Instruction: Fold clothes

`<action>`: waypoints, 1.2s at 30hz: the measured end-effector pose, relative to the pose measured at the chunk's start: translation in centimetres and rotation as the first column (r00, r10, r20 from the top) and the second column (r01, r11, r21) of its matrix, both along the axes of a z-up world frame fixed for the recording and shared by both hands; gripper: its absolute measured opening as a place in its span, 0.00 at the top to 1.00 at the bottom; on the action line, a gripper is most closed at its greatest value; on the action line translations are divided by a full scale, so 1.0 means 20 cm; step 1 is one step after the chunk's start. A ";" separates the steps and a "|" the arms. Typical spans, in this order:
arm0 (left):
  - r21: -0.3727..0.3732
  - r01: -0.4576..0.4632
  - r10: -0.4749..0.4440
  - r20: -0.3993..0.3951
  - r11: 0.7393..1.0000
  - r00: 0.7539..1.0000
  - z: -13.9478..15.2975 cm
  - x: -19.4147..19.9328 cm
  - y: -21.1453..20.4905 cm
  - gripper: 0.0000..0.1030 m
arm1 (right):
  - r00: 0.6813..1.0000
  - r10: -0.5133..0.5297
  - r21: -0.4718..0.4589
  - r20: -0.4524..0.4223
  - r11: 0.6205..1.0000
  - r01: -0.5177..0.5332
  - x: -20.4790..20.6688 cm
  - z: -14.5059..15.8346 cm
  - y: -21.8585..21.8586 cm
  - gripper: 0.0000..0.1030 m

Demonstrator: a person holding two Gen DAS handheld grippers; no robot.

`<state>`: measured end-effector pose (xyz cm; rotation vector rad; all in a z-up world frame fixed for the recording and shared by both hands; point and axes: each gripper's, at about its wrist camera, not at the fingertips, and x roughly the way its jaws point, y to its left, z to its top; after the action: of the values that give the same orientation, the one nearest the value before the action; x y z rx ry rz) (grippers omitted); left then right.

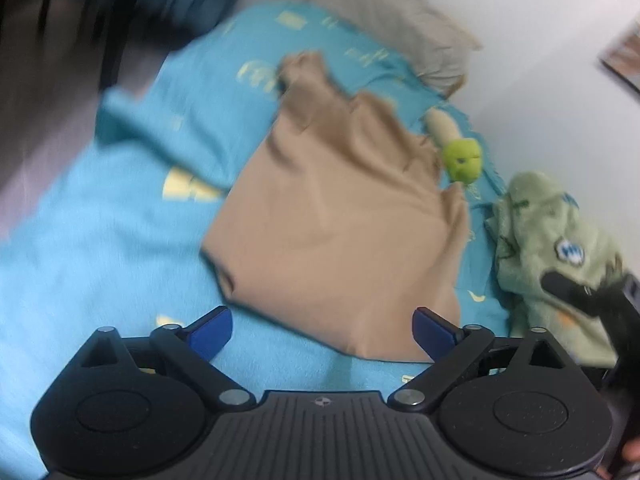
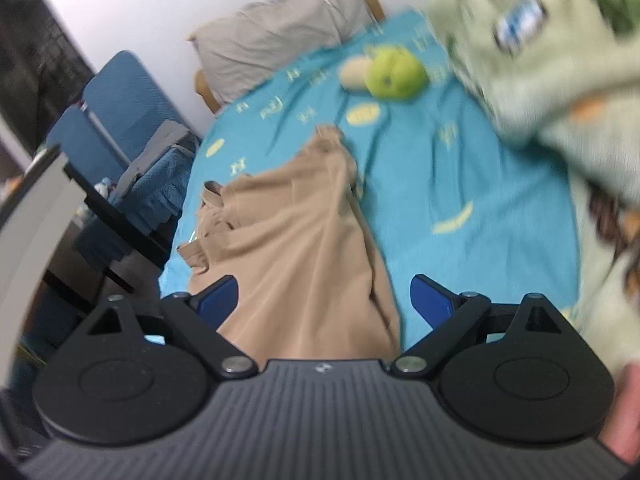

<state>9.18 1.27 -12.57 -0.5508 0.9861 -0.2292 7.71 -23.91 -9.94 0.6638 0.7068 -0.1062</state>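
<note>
Both pairs of jaws stand wide apart with nothing pinched between them. In the left wrist view the left gripper hovers over the near edge of the tan garment, which lies in a rough rectangle on the turquoise bedspread, probably set flat there so its edges can be picked up for another fold. Just beyond its far corner sits a green plush toy, and to the right a pale green garment lies bunched, with a dark part of the other tool showing over it. The right wrist view looks along the tan garment from one end: the right gripper straddles it, blue pads clear of the cloth. Only this view shows the blue chair beside the bed and the grey pillow in full; the pale green garment is a blur here.
</note>
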 end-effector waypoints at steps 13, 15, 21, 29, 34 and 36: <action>-0.225 -0.168 0.152 -0.085 0.960 0.985 -0.19 0.08 0.13 0.31 | 0.985 -0.023 0.615 -0.170 0.779 0.124 0.01 -0.39 -0.07 0.08; -0.250 -0.200 0.184 -0.087 0.947 0.979 -0.20 0.09 0.13 0.36 | 0.977 -0.017 0.656 -0.212 0.739 0.155 0.02 -0.46 -0.04 0.08; -0.307 -0.296 0.280 -0.095 0.904 0.955 -0.24 0.09 0.17 0.85 | 0.962 -0.055 0.719 -0.266 0.654 0.236 0.04 -0.59 0.00 0.09; -0.458 -0.222 0.284 0.072 0.861 0.956 -0.10 0.03 0.20 0.92 | 0.961 -0.136 0.719 -0.240 0.640 0.270 0.07 -0.62 -0.03 0.13; -0.476 -0.193 0.277 0.111 0.858 0.954 -0.05 0.01 0.19 0.92 | 0.960 -0.142 0.691 -0.240 0.670 0.272 0.07 -0.61 -0.07 0.38; -0.469 -0.202 0.281 0.105 0.860 0.954 -0.05 0.00 0.19 0.92 | 0.958 -0.152 0.669 -0.243 0.689 0.279 0.06 -0.60 -0.08 0.52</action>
<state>9.23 5.05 -13.61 -1.0626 0.6838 -0.2780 8.92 -25.57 -21.93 1.4973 0.8327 -0.1131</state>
